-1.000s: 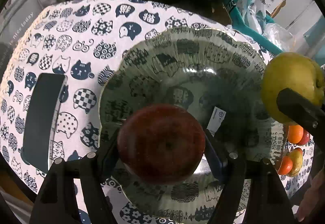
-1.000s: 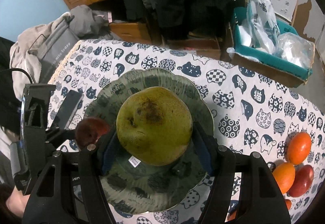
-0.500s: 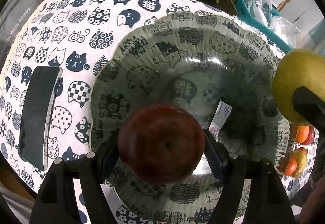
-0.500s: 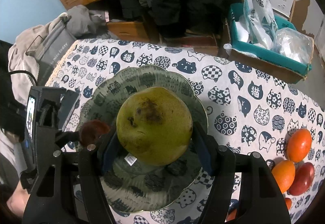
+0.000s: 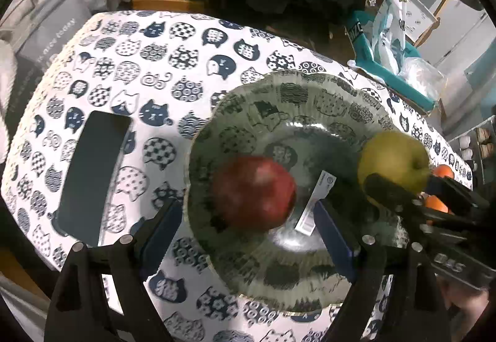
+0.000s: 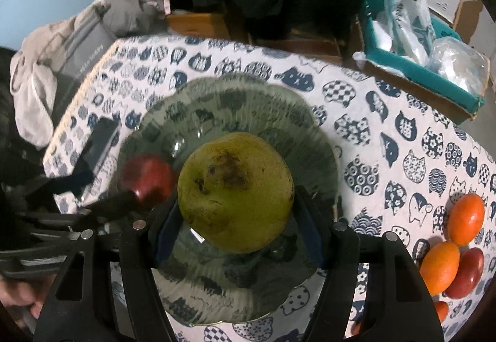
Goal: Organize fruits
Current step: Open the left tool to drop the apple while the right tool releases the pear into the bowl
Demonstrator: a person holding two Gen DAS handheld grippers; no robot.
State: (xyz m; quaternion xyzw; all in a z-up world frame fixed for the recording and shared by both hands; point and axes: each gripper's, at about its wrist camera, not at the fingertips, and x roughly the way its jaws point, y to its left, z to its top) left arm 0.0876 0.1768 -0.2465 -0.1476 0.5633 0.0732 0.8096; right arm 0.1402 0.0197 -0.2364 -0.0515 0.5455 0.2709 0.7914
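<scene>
Left gripper [image 5: 245, 233] letting go of the red apple [image 5: 254, 191] over the glass plate [image 5: 279, 88]; right gripper [image 6: 237, 224] gripping the green pear [image 6: 235, 190].

Both grippers are pointing steeply down at the plate. The left one's jaws have just been opening, and its blue pads [image 5: 333, 236] are now standing wide and clear of the apple, which is lying inside the plate near its middle. The right gripper's pads are pressing both flanks of the pear, holding it above the plate, just right of the apple. A dark phone [image 5: 93, 174] is lying on the cat-print tablecloth [image 5: 148, 63] left of the plate; orange and red fruits [image 6: 458, 243] are sitting well to its right.
</scene>
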